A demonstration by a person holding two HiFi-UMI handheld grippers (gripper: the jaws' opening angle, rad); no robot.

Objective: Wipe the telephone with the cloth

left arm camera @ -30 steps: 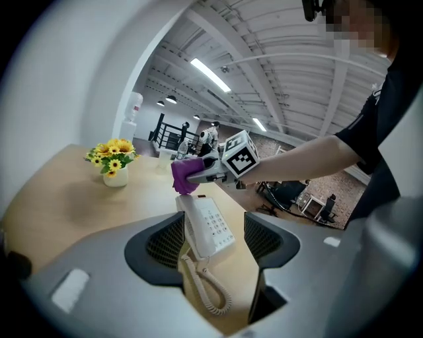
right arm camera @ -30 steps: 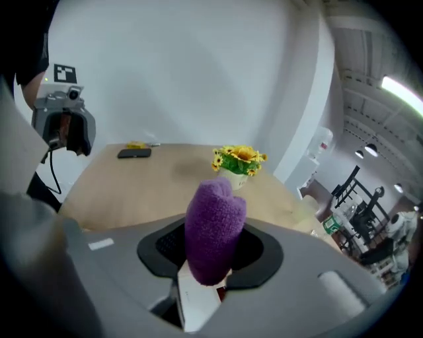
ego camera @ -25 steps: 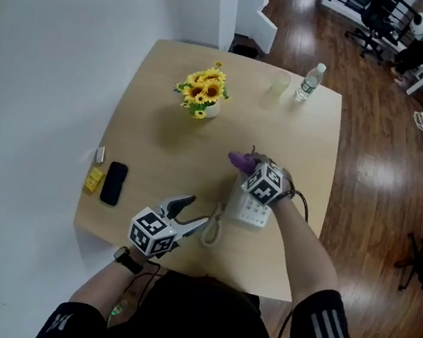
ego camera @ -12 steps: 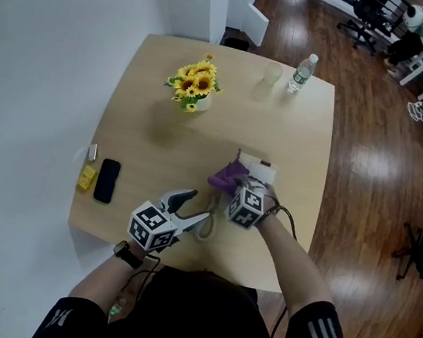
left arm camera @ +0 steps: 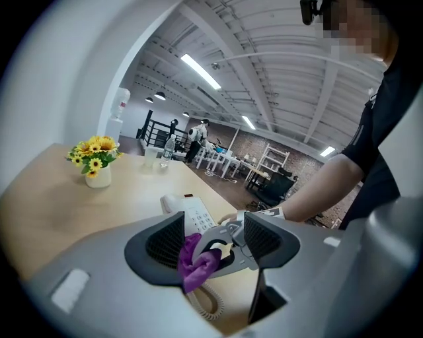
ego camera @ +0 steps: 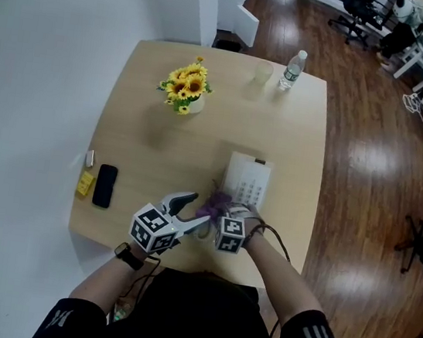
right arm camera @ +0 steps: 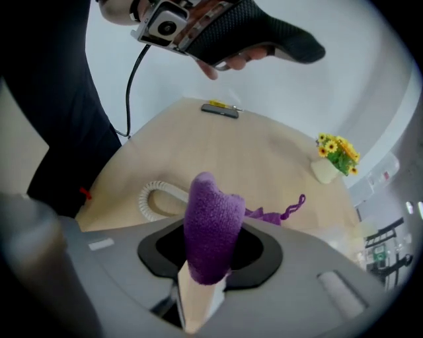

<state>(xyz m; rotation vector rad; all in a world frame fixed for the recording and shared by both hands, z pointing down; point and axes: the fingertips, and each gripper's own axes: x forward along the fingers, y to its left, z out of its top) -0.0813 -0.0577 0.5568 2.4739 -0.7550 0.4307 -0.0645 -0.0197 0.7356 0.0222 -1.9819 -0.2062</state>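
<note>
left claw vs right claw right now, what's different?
The left claw has its jaws apart with nothing pinched. The right claw is shut on the purple cloth. The left claw lies fairly level over the table, while the right claw tips down more steeply. Both carry a marker cube and sit at the table's near edge, by the telephone and its coiled cord.
</note>
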